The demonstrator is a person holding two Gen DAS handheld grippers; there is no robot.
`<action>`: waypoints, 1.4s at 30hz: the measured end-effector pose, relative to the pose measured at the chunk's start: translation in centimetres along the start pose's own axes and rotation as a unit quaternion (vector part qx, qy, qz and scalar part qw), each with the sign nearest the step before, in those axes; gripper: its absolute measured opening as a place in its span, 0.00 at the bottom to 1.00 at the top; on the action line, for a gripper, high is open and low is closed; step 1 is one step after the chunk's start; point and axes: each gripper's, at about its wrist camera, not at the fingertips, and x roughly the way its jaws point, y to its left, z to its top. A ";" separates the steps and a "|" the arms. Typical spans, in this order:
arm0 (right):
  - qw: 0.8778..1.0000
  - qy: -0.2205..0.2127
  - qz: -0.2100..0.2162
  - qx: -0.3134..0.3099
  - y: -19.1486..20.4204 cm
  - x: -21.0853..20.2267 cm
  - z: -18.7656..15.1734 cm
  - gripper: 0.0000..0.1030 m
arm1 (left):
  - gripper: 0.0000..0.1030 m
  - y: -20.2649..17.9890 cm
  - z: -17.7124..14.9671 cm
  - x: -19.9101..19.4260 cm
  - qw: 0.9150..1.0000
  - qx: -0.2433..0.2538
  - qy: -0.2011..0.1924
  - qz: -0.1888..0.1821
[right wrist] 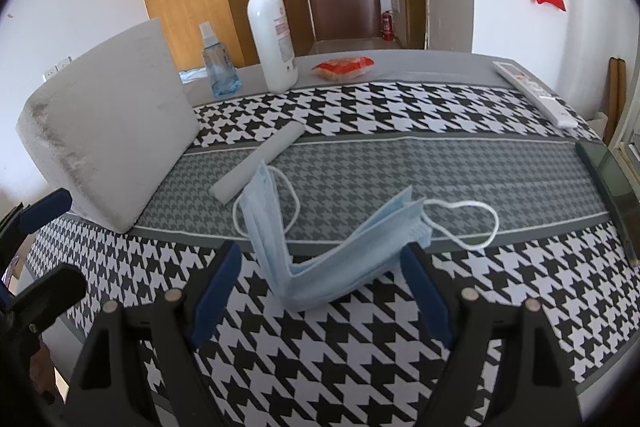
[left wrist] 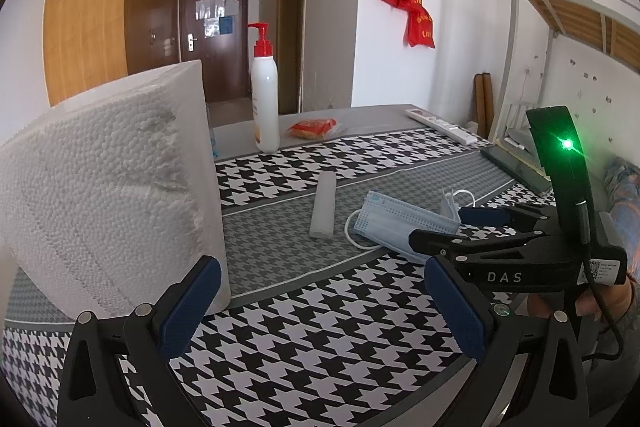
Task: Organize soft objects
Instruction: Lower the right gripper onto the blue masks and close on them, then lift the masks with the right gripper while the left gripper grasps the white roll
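A stack of blue face masks (right wrist: 332, 259) lies bent in a V on the houndstooth cloth, between the open fingers of my right gripper (right wrist: 324, 291); it also shows in the left wrist view (left wrist: 396, 223). A white foam stick (right wrist: 260, 163) lies just beyond the masks (left wrist: 325, 205). A big white foam block (left wrist: 108, 179) stands at the left (right wrist: 108, 123). My left gripper (left wrist: 320, 303) is open and empty, its left finger close beside the block's lower corner. The right gripper (left wrist: 460, 227) shows in the left wrist view, open over the masks.
A white pump bottle (right wrist: 272, 27), a small blue spray bottle (right wrist: 219, 69) and a red snack packet (right wrist: 344, 67) stand along the far table edge. A white remote (right wrist: 536, 95) and a dark phone (right wrist: 608, 171) lie at the right.
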 end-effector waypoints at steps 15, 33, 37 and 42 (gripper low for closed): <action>1.000 0.009 0.004 -0.009 -0.3 0.2 0.0 0.53 | 0.99 -0.5 0.2 0.3 1.000 0.003 0.002 0.009; 1.000 0.000 0.005 0.000 -0.9 -1.0 -0.5 0.17 | 0.99 -1.4 0.6 0.4 1.000 0.012 0.001 0.013; 1.000 -0.009 -0.001 0.008 -1.4 -2.0 -0.7 0.17 | 0.99 -1.7 0.9 0.8 1.000 0.015 0.002 0.010; 1.000 -0.021 -0.007 0.017 -2.2 -3.0 -0.9 0.17 | 0.99 -2.4 1.4 1.1 1.000 0.025 0.001 0.007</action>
